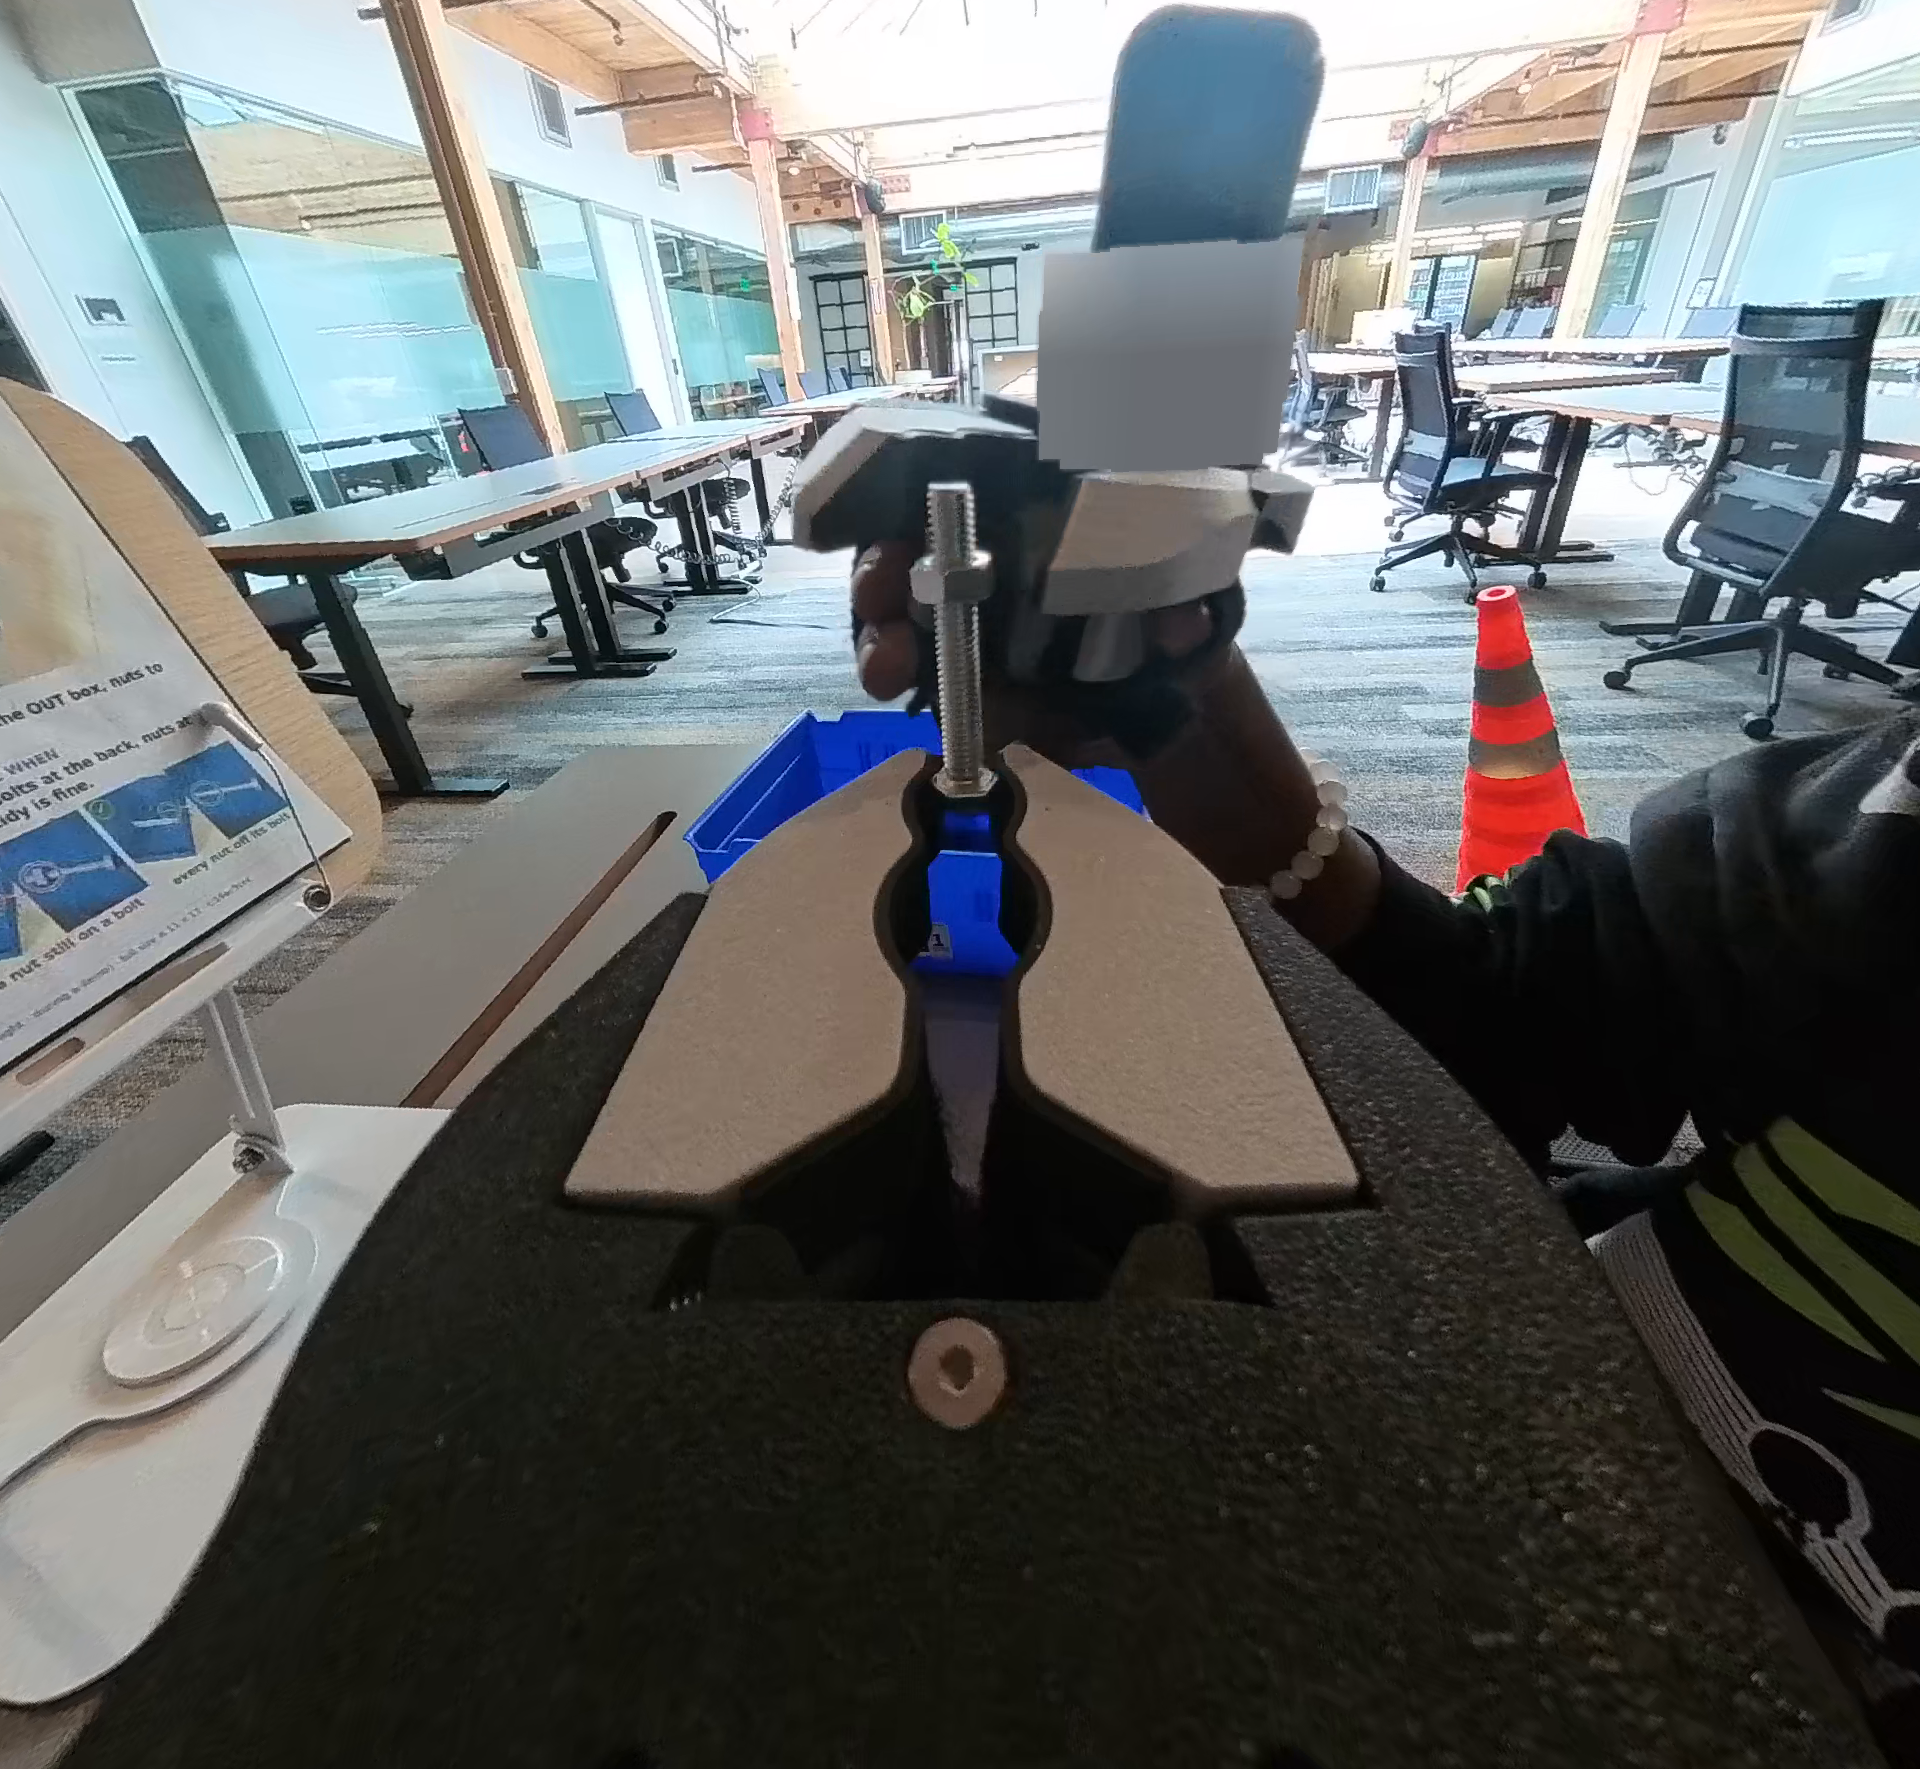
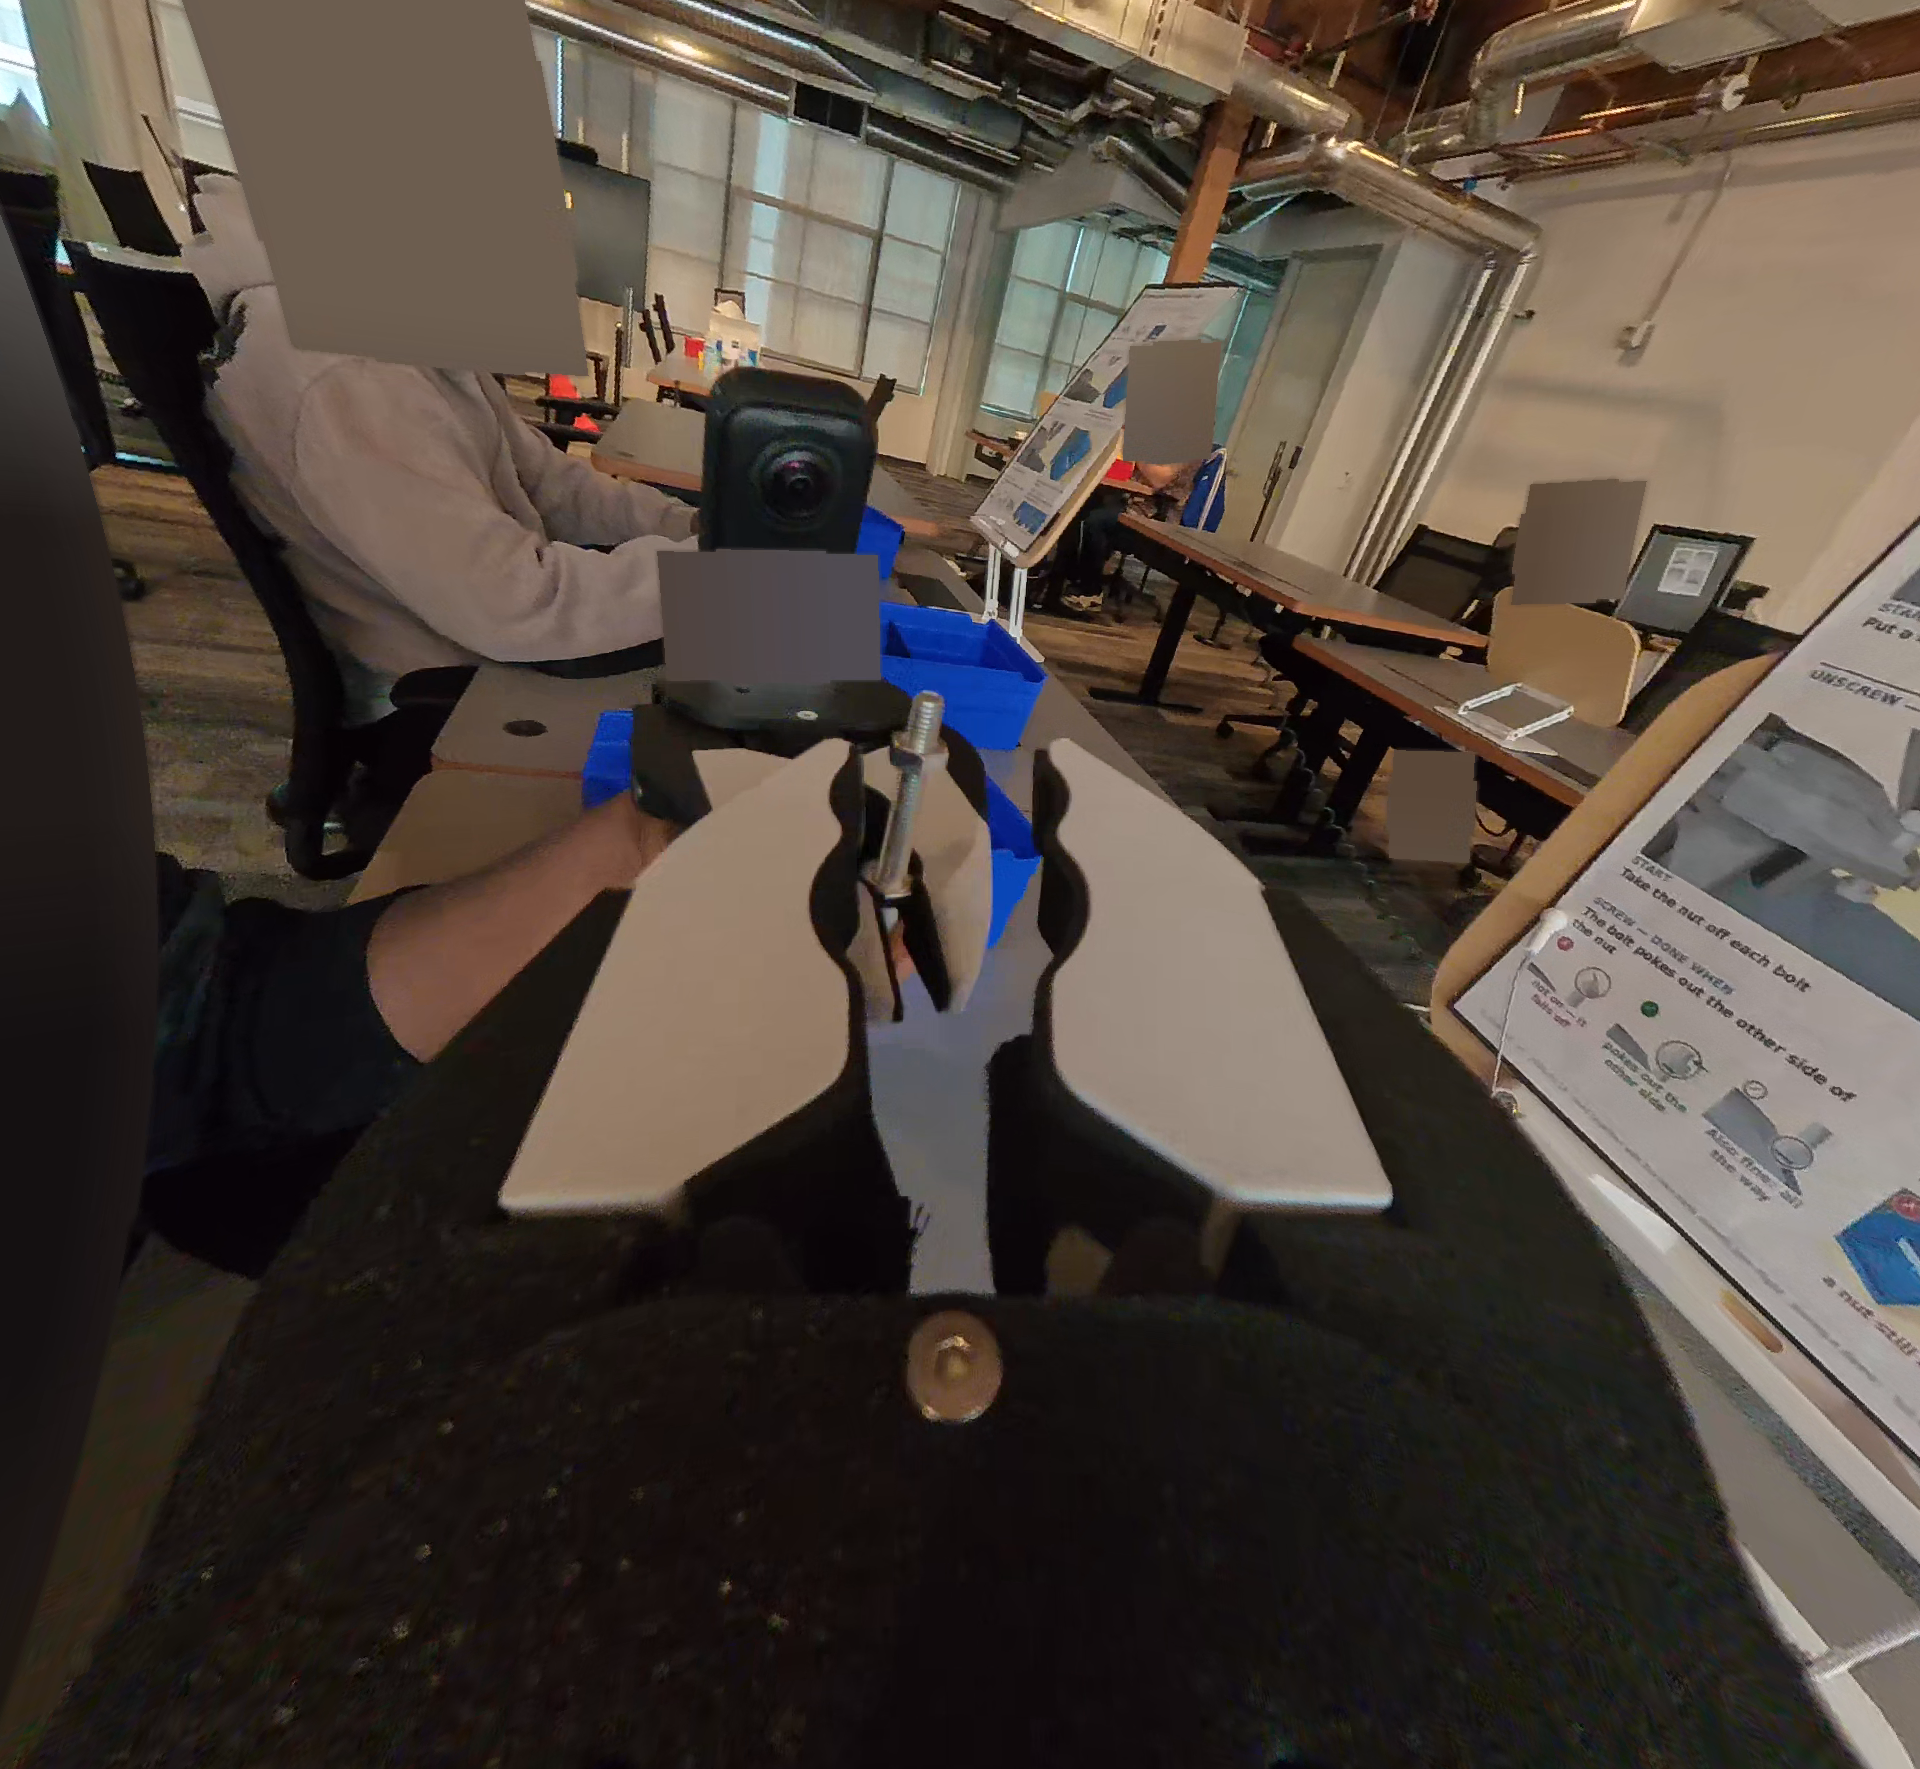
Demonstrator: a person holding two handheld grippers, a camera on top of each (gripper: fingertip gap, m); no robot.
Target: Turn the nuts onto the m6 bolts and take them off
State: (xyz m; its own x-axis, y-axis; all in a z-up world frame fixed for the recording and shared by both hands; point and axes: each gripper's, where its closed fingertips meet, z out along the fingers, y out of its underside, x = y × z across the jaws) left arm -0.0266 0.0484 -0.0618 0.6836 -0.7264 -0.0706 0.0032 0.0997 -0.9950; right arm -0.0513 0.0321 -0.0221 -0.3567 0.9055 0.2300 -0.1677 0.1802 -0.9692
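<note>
nut near the bolt tip, right gripper off it

the bolt (image 1: 957, 639) stands upright, its head end clamped between the tips of the left gripper (image 1: 964, 781), whose fingers (image 1: 821, 950) are closed down on it. it is held in the air above a blue bin (image 1: 790, 784) on the table (image 1: 499, 898). one nut (image 1: 952, 576) sits high on the thread, with a short stretch of thread showing above it.

the right gripper (image 2: 940, 836) faces the bolt with its jaws parted. the shaft (image 2: 902, 815) stands in the gap between them, and the right-hand finger (image 2: 1153, 981) stands well clear of it; nothing is gripped.

step, as i read it: mid-turn on the nut, between bites. which way it is travelling, on or off, cannot be told from here.

next move calls for: raise the right gripper to nut height, close on its flats, twist, and keep the left clamp steady so the bolt does not spin with it.

count:
- bolts: one
- nuts: one seen on the thread
- grippers: two
- blue bins: at least two in the right wrist view (image 2: 961, 670); contents not visible
- instruction sheets on stands: one close by (image 1: 125, 846), another farther off (image 2: 1081, 431)
- orange cone (image 1: 1512, 743): one
</note>
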